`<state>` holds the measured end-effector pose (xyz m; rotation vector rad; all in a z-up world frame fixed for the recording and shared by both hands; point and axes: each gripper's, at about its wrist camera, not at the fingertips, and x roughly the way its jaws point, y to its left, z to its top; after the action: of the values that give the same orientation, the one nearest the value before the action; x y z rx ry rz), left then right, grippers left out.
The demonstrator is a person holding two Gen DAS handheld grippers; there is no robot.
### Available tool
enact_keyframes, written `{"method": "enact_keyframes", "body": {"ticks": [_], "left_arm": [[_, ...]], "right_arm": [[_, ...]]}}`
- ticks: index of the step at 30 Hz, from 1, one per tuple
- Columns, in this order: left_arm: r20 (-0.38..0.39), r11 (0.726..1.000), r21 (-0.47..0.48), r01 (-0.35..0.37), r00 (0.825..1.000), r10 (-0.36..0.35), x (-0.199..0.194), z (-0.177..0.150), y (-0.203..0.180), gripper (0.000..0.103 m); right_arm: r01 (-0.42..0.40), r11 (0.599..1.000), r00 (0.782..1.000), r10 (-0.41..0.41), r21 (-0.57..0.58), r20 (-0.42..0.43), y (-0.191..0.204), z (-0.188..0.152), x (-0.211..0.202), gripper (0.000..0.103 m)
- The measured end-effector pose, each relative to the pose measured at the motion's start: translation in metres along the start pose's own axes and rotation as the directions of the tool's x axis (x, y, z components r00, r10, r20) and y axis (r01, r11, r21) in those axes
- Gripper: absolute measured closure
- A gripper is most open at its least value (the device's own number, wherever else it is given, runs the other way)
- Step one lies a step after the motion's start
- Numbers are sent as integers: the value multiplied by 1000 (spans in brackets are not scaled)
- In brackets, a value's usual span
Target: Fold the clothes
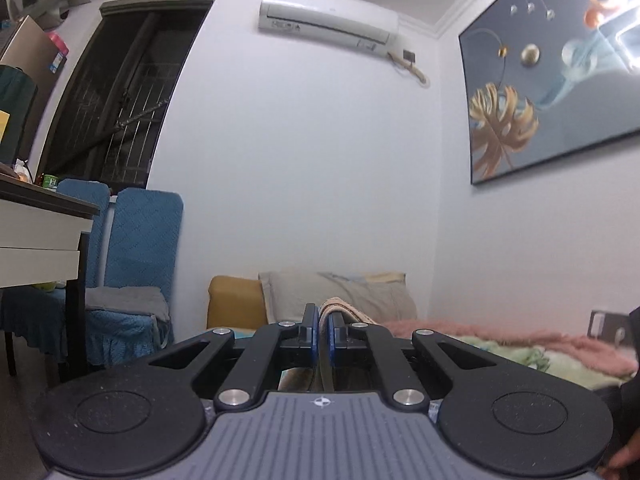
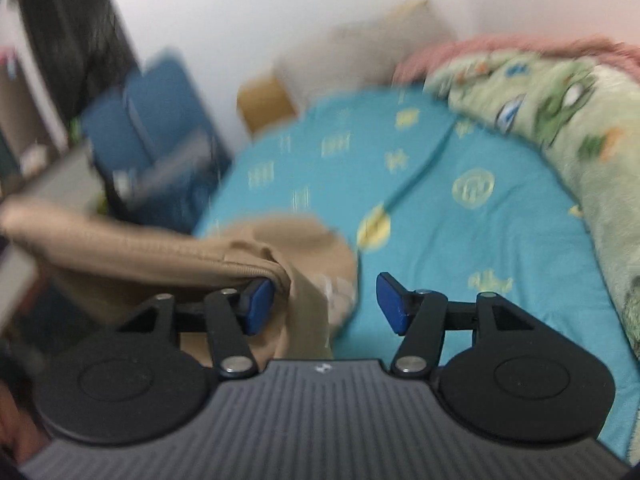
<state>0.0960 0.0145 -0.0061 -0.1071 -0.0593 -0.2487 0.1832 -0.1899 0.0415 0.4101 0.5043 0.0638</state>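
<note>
The tan garment (image 2: 168, 252) is a soft, ribbed knit with a stitched hem, bunched and hanging in loose folds rather than lying flat; in the right wrist view it drapes over the left finger (image 2: 258, 308) of the right gripper (image 2: 326, 304) and trails down onto the teal bedsheet (image 2: 460, 240) near the bed's front edge, with one band of it stretching away toward the left of the picture. The right gripper's jaws stand apart, about half spread, and the cloth lies against one pad only, the other pad bare over the sheet. The left gripper (image 1: 323, 330) is pinched tight on a fold of the same garment (image 1: 340, 306), which shows as a tan strip rising between the blue pads and hanging below them (the weave is clear here, blurred in the other view). Beyond the garment the bedsheet is flat and open across its middle, bounded on the right by a heaped green blanket (image 2: 580, 128) and a pink one (image 1: 500, 332) behind it. Pillows (image 1: 340, 292) lie against the far wall. To the left, past the bed's edge, stand blue-covered chairs (image 1: 136, 264) and the corner of a desk (image 1: 48, 224).
</note>
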Motion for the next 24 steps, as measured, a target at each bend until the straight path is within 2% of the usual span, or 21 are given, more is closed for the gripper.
{"method": "enact_keyframes", "body": {"ticks": [1, 3, 5, 8, 9, 11, 13, 14, 15, 16, 17, 19, 21, 23, 24], "left_arm": [[16, 1000, -4, 14, 1000, -13, -5, 4, 0, 98], [59, 999, -14, 53, 997, -52, -17, 13, -5, 98], [105, 995, -24, 97, 990, -94, -31, 22, -10, 98], [164, 990, -12, 140, 977, -136, -47, 33, -20, 98], [154, 988, -13, 152, 977, -148, -47, 34, -22, 98], [115, 984, -20, 175, 979, -171, -43, 35, -24, 97], [10, 981, -20, 191, 982, -191, -21, 22, -25, 97], [-64, 981, -24, 195, 979, -196, -10, 14, -25, 97], [-140, 981, -34, 189, 971, -192, 4, 5, -26, 97], [-217, 983, -46, 179, 959, -185, 18, -5, -27, 97], [-283, 984, -57, 169, 942, -178, 34, -14, -25, 97], [-409, 988, -71, 140, 899, -157, 69, -32, -22, 97], [-509, 992, -82, 99, 851, -127, 106, -47, -15, 97], [-580, 991, -115, 71, 805, -125, 140, -58, -2, 97], [-605, 989, -137, 61, 785, -132, 154, -66, 5, 97]], "right_arm": [[-4, 1000, 997, 3, 2, 76, 0, 4, -12, 44], [-11, 1000, 974, 9, 5, 226, 1, 11, -35, 43], [-8, 999, 925, 23, -41, 380, 8, 16, -62, 42], [-24, 994, 850, 76, -104, 521, 16, 20, -95, 42], [-33, 993, 843, 89, -114, 531, 15, 22, -101, 42], [-3, 995, 893, 45, -95, 448, 10, 26, -91, 36], [29, 996, 933, 1, -79, 360, 5, 30, -82, 32], [48, 997, 970, -32, -63, 241, -2, 29, -66, 32], [52, 998, 994, -48, -43, 102, -11, 25, -46, 32], [59, 998, 997, -60, -24, -40, -20, 21, -26, 32], [57, 998, 988, -52, 30, -147, -32, 13, -8, 32], [63, 981, 969, -16, 182, -247, -53, -3, 12, 32], [108, 954, 963, -30, 279, -269, -64, -8, 18, 32], [146, 944, 971, -79, 296, -227, -63, -7, 12, 32], [142, 952, 975, -87, 271, -206, -60, -7, 10, 32]]}}
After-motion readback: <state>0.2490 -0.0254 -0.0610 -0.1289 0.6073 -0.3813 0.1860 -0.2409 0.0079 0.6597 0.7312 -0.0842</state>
